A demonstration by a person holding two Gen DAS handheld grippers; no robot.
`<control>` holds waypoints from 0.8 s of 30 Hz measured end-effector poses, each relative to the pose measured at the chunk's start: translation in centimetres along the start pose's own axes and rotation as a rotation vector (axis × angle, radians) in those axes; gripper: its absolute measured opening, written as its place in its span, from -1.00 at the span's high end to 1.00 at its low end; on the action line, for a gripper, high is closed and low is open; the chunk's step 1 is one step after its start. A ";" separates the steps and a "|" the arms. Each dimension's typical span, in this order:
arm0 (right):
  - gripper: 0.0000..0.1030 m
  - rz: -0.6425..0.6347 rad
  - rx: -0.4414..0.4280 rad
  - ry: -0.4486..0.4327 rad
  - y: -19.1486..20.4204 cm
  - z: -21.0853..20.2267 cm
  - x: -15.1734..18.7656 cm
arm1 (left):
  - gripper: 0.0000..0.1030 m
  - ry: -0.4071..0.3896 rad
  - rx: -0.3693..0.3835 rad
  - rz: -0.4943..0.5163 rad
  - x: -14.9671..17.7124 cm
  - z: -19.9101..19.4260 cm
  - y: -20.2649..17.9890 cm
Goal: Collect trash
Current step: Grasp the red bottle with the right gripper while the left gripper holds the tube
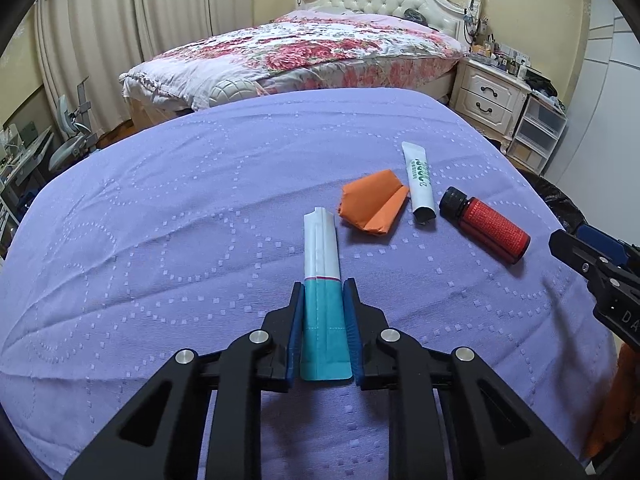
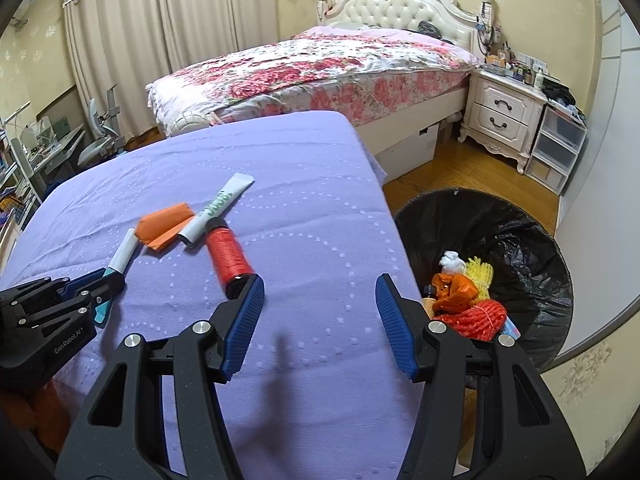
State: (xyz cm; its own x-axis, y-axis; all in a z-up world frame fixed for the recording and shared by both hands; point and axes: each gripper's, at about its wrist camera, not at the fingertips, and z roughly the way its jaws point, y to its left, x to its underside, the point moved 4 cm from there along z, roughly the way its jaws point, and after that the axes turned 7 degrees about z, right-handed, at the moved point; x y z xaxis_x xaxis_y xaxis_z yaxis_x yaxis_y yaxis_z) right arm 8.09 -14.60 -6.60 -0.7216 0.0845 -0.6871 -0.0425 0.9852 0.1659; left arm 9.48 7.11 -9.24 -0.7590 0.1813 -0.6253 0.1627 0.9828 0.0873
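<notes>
My left gripper (image 1: 323, 292) is shut on a teal-and-white folded packet (image 1: 322, 264), which lies on the purple cloth; the same packet (image 2: 120, 258) shows at the left of the right wrist view, held by the left gripper (image 2: 106, 284). Beyond it lie an orange folded paper (image 1: 370, 204), a white tube with green print (image 1: 418, 180) and a red bottle with a black cap (image 1: 486, 224). My right gripper (image 2: 320, 292) stands open above the cloth, nothing between its fingers. The red bottle (image 2: 228, 256) lies just past its left fingertip.
A bin with a black liner (image 2: 520, 240) stands on the wooden floor right of the purple-covered table (image 2: 280, 184), holding orange, red, yellow and white scraps. A floral bed (image 1: 304, 52) and a white nightstand (image 2: 504, 116) lie behind.
</notes>
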 end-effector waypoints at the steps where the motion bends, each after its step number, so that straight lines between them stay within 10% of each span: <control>1: -0.10 -0.005 -0.008 0.001 0.3 0.0 -0.1 | 0.60 -0.005 -0.006 -0.003 0.0 -0.2 0.3; 13: -0.08 -0.060 -0.092 0.046 4.3 2.4 -1.6 | 0.60 -0.042 -0.078 -0.052 0.2 -1.4 4.1; 24: 0.37 -0.111 -0.080 0.127 6.2 5.3 -1.1 | 0.60 -0.031 -0.068 -0.073 0.8 -1.1 5.5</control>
State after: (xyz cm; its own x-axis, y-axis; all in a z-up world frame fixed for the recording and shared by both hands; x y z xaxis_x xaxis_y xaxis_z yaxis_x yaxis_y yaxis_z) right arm 12.29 -7.85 -8.54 -0.7905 -0.0488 -0.6106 -0.1783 0.9720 0.1532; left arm 9.07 12.67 -8.42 -0.7474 0.1091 -0.6554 0.0642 0.9937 0.0922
